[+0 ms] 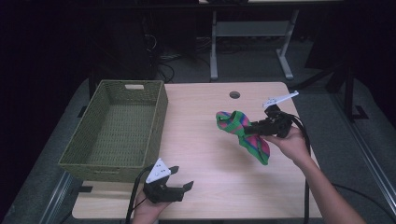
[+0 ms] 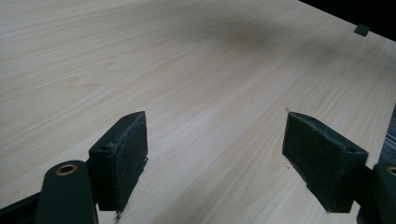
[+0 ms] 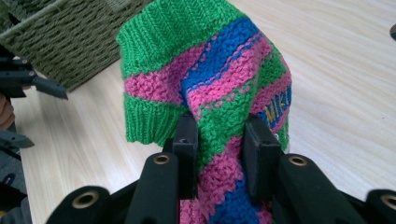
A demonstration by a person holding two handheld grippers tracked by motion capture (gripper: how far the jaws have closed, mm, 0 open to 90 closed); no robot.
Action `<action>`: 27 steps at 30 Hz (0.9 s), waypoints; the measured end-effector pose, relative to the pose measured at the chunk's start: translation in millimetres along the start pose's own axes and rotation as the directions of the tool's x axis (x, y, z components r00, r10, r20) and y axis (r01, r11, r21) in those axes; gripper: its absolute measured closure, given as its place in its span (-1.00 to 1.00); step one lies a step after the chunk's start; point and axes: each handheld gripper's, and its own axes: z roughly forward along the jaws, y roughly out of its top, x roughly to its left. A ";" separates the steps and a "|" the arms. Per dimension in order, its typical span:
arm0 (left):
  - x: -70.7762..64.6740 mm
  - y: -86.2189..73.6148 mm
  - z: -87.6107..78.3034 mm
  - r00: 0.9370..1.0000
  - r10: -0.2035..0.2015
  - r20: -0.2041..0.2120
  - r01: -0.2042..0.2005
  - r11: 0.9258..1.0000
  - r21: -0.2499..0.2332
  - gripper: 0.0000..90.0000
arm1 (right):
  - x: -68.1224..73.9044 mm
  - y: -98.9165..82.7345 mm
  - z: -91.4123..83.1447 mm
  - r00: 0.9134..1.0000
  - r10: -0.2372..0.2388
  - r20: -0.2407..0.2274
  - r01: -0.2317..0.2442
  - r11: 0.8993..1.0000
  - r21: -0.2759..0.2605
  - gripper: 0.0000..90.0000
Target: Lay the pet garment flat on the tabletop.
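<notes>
nearest, at the front edge of the desk (image 1: 205, 186), the left gripper (image 1: 180, 179) rests low with its jaws spread wide and nothing between them; the left gripper view looks along both felt pads (image 2: 126, 154) over bare wood grain. further in, on the right side, the right gripper (image 1: 254, 127) has its jaws clamped on a knitted sock (image 1: 247, 135) striped green, pink and blue, lifted above the desk with its toe end hanging toward the person. the right gripper view adds what the high view cannot: the ribbed green cuff (image 3: 177, 28), yellow lettering on a blue band, and the wool bunched between the pads. to the left stands a woven basket (image 1: 159, 116), green-grey, which the right gripper view catches behind the sock.
</notes>
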 end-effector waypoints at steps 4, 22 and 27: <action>0.4 0.0 -0.6 1.000 -0.003 -0.001 0.003 1.000 -0.003 -0.51 | 4.8 -7.1 1.8 1.000 -0.004 -0.021 0.004 1.000 0.001 0.54; 0.8 0.3 -2.7 1.000 -0.004 0.002 0.004 1.000 -0.020 -0.51 | 33.9 -27.9 16.1 0.996 -0.062 -0.061 0.064 0.997 0.032 0.54; 0.4 0.0 -2.5 1.000 -0.004 0.004 0.004 1.000 -0.022 -0.51 | 35.7 -33.6 19.6 0.995 -0.060 -0.075 0.063 0.997 0.038 0.54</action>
